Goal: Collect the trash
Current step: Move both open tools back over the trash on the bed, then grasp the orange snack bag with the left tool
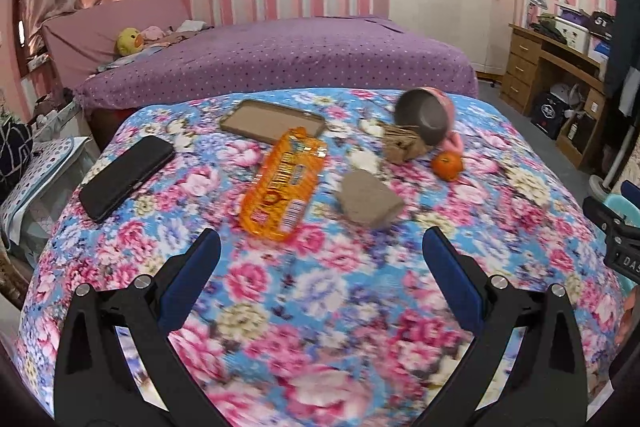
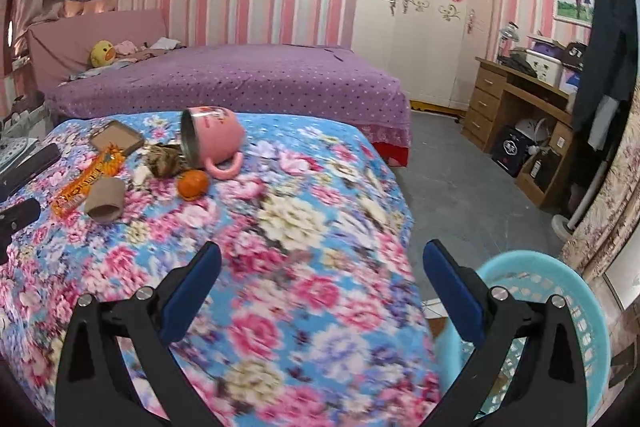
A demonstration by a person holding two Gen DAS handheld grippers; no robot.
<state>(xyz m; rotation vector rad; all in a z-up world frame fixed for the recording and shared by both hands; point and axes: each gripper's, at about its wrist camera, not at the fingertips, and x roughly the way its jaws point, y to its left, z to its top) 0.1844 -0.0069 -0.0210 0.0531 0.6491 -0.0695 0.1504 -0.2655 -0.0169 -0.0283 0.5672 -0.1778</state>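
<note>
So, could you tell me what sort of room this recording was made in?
Most likely a home bedroom: a bed with a purple dotted cover, a white wardrobe and a wooden desk stand beyond the floral-covered surface.

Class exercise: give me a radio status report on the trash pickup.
Left gripper and right gripper: jaws open, empty. Orange wrapper and cardboard tube on floral cover, untouched. Blue basket beside bed. Path clear.
</note>
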